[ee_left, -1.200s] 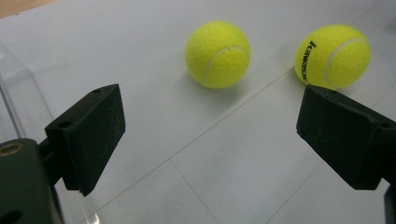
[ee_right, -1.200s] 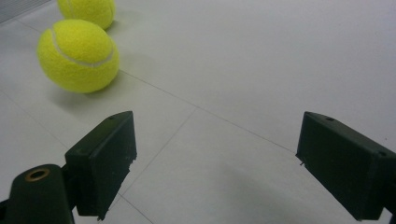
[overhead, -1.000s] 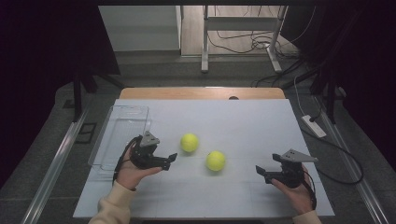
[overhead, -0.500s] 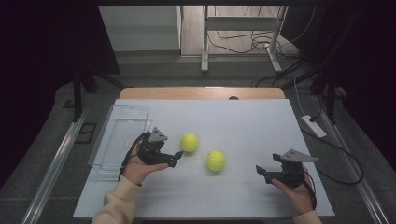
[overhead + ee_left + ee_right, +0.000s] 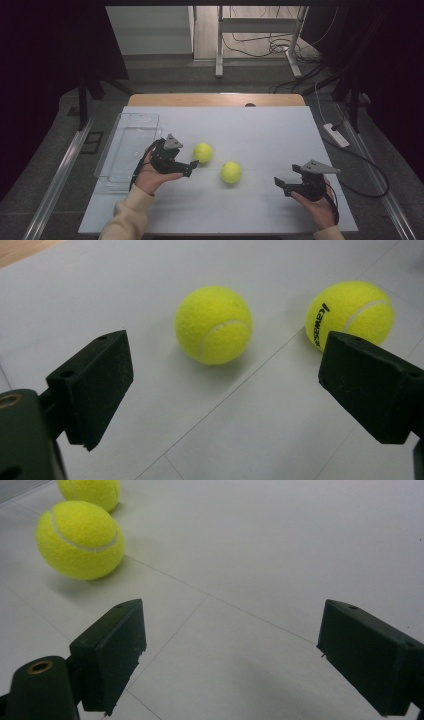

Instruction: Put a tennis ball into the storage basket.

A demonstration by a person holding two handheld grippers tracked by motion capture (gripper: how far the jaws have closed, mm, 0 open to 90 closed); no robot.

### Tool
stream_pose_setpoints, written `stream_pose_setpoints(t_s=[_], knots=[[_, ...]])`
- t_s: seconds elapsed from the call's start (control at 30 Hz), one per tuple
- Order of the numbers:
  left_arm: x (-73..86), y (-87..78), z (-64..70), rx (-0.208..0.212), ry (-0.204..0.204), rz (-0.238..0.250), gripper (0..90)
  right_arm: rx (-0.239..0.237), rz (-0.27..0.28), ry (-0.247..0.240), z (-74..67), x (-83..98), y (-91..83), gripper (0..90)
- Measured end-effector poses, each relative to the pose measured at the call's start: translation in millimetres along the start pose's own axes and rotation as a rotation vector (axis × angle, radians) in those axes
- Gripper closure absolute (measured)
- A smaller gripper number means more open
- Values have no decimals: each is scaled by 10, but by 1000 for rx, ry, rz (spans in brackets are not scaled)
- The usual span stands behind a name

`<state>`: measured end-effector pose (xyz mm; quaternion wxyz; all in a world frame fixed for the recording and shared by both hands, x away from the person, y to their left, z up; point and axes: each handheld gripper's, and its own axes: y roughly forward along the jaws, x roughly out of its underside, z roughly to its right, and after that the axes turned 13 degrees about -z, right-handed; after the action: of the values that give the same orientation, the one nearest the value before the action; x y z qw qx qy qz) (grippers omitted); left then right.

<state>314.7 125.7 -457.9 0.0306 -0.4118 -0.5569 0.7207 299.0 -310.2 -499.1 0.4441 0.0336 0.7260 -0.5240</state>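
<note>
Left gripper (image 5: pixel 196 166): jaws spread wide, nothing between the pads, tips just short of the nearer tennis ball (image 5: pixel 203 152), not touching it, held by the left hand (image 5: pixel 152 176) low over the white table (image 5: pixel 260 130). Seen along the jaws in the left gripper view (image 5: pixel 225 385): that ball (image 5: pixel 213 325) centred ahead in the gap, resting on the table surface, clear of both pads. Second tennis ball (image 5: pixel 231 171) just right of the first and slightly nearer the person, apart from it, black brand lettering showing in the left gripper view (image 5: pixel 350 310), partly behind the right-hand jaw there. Clear plastic tray (image 5: pixel 131 145) left of the first ball, beyond the left hand, at the table's left edge. Right gripper (image 5: pixel 278 184), well to the right of the first ball past the second one, also parted and holding nothing, in the right hand (image 5: pixel 315 205), pointing toward the balls. In the right gripper view (image 5: pixel 230 650): second ball (image 5: pixel 80 539) ahead at upper left, the first ball (image 5: pixel 90 491) just behind it.
</note>
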Motion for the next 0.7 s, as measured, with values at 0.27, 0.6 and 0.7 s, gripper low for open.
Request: stream_pose_setpoints(t_s=[0.27,0.6,0.7], knots=[[-70,52,17,7,8,-13,82,2,-4,-1,1,1,4,121],[-137,86,5,12,18,-29,78,3,-5,-2,2,3,10,120],[-161,103,-16,15,12,-38,72,1,-5,-3,3,3,8,120]])
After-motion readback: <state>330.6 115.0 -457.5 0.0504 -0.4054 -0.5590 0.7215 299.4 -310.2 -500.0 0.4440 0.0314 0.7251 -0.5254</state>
